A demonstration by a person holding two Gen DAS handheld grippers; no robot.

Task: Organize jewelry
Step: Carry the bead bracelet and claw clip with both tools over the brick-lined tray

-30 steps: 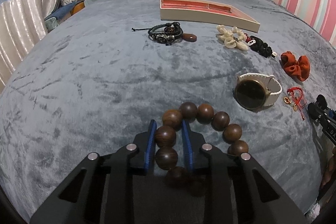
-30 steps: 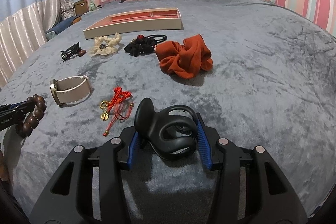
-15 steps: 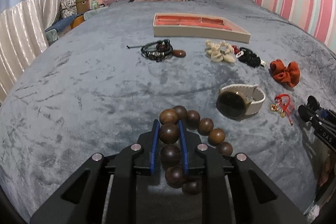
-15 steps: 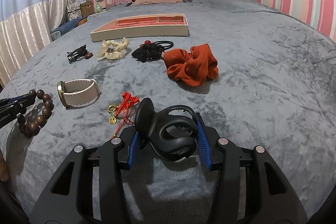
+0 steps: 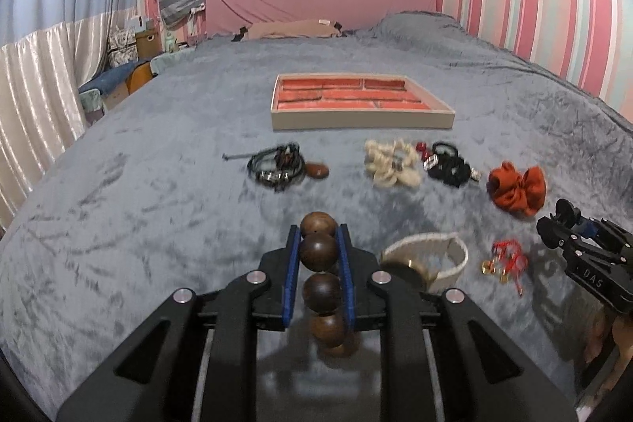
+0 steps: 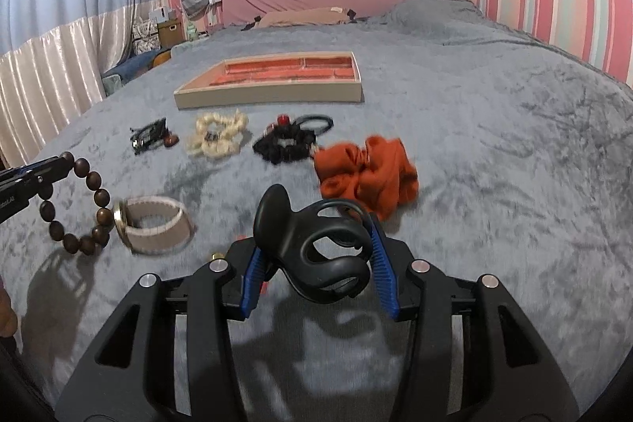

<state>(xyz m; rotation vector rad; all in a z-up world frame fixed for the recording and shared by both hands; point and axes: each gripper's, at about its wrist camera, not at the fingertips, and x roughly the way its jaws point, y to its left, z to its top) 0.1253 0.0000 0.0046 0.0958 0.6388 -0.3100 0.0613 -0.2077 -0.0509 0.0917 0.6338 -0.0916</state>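
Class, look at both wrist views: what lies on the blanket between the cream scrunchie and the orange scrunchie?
A black scrunchie with a red bead, between the cream scrunchie and the orange scrunchie; both wrist views show it.

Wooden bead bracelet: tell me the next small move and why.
Probably carry it forward to the tray. The left gripper is shut on the wooden bead bracelet, which hangs lifted above the bedspread, and the tray's red compartments look empty.
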